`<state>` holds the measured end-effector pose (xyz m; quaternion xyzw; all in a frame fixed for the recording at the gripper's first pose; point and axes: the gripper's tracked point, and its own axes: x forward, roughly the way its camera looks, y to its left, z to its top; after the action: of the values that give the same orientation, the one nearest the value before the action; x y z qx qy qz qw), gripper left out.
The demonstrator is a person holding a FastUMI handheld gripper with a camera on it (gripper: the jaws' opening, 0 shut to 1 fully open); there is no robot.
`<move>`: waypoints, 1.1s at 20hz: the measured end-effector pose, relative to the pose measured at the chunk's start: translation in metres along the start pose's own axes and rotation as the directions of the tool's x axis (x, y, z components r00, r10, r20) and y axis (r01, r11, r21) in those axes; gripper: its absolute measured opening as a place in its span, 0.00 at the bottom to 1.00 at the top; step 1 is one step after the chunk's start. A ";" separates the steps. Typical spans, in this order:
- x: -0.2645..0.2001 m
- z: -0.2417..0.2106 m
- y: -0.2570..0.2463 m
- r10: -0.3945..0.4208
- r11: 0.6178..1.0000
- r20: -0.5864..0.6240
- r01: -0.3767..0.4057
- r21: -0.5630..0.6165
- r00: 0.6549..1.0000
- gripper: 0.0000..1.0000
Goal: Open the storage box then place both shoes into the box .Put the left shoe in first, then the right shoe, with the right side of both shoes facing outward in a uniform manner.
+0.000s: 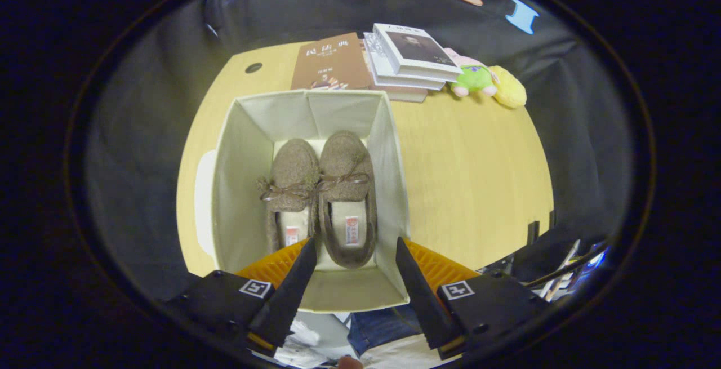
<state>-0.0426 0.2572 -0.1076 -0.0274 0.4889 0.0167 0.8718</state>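
Observation:
An open cream fabric storage box (pixel 242 189) stands on the wooden table, just ahead of my fingers. Two brown fuzzy shoes with bow laces lie side by side on its floor, toes pointing away from me. The left shoe (pixel 292 180) sits a little lower and closer to the box's left wall. The right shoe (pixel 346 172) lies beside it, its heel reaching toward my fingers. My gripper (pixel 355 250) hovers above the box's near rim, open, with nothing between its black fingers (pixel 296 284).
Beyond the box lie a brown book (pixel 331 62) and a stack of white books (pixel 408 56). A green and pink plush toy (pixel 476 79) and a yellow one (pixel 510 90) rest further right. Bare tabletop (pixel 473 177) spreads right of the box. A white lid edge (pixel 204 189) shows left of the box.

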 end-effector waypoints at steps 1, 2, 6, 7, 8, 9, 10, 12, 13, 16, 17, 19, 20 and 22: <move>-0.005 0.003 -0.006 0.012 1.000 0.026 -0.012 0.004 1.000 0.93; -0.012 0.006 -0.014 0.017 1.000 0.050 -0.017 -0.002 0.999 0.93; -0.035 0.026 -0.051 0.036 0.999 0.153 -0.033 -0.024 0.988 0.94; -0.042 0.036 -0.062 0.042 0.999 0.191 -0.041 -0.007 0.981 0.94; -0.045 0.045 -0.075 0.038 0.999 0.230 -0.042 0.013 0.973 0.93; -0.049 0.054 -0.091 0.026 0.999 0.266 -0.037 0.036 0.964 0.93; -0.053 0.062 -0.106 0.015 0.997 0.300 -0.035 0.062 0.954 0.93; -0.063 0.079 -0.136 -0.007 0.993 0.385 -0.039 0.112 0.923 0.93; -0.067 0.088 -0.153 -0.026 0.990 0.429 -0.037 0.137 0.903 0.93; -0.073 0.113 -0.193 -0.082 0.984 0.564 -0.023 0.178 0.822 0.93; -0.076 0.120 -0.204 -0.094 0.984 0.601 -0.016 0.176 0.793 0.93; -0.078 0.130 -0.220 -0.102 0.986 0.662 -0.010 0.164 0.742 0.93; -0.079 0.134 -0.229 -0.105 0.988 0.685 -0.003 0.156 0.720 0.93; -0.077 0.142 -0.248 -0.127 0.988 0.717 0.024 0.153 0.686 0.93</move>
<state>0.0522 0.0184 0.0395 0.0185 0.1038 -0.0419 0.9935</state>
